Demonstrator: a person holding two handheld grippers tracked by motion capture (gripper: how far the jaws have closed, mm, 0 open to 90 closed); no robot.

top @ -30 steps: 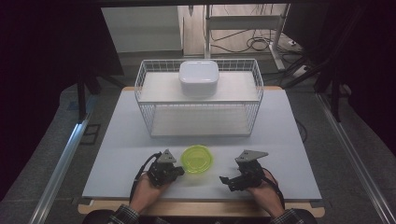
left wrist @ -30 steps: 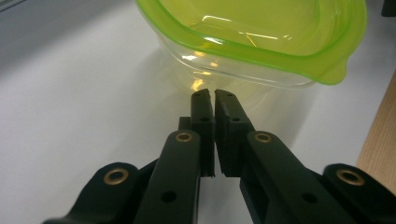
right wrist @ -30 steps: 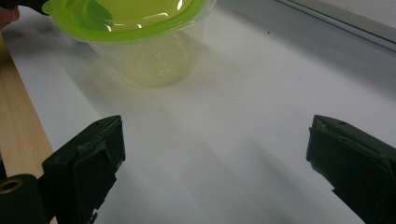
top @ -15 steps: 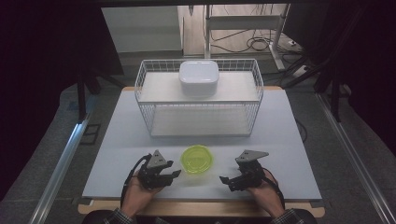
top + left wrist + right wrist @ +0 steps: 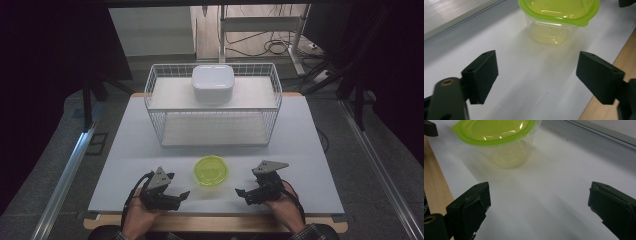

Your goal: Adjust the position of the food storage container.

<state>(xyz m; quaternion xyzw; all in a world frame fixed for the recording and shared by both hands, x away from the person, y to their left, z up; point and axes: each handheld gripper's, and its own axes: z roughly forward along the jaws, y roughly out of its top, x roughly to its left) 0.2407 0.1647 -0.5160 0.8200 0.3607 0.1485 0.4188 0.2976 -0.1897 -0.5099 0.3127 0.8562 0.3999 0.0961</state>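
A clear tub with a yellow-green lid (image 5: 210, 170) stands on the white table (image 5: 300, 145) near its front edge, between my two grippers. My left gripper (image 5: 179, 187) lies left of the tub, apart from it and pointing toward it. Its jaws have just been opening, and nothing is between them. From the left gripper view the tub (image 5: 556, 22) stands ahead of the open gripper (image 5: 536, 75). My right gripper (image 5: 243, 188) rests to the right of the tub, open and empty. The right gripper view has the tub (image 5: 499, 140) ahead at upper left of that gripper (image 5: 539, 205).
A white wire basket (image 5: 212, 130) stands at the middle back of the table, with a white lidded box (image 5: 213, 82) in its far part. The table's wooden front edge (image 5: 215, 222) runs just under my hands. Bare white surface lies left and right of the basket.
My left gripper has drawn back to the left, away from the tub's edge, and its jaws have spread apart. The tub and the right gripper have stayed put.
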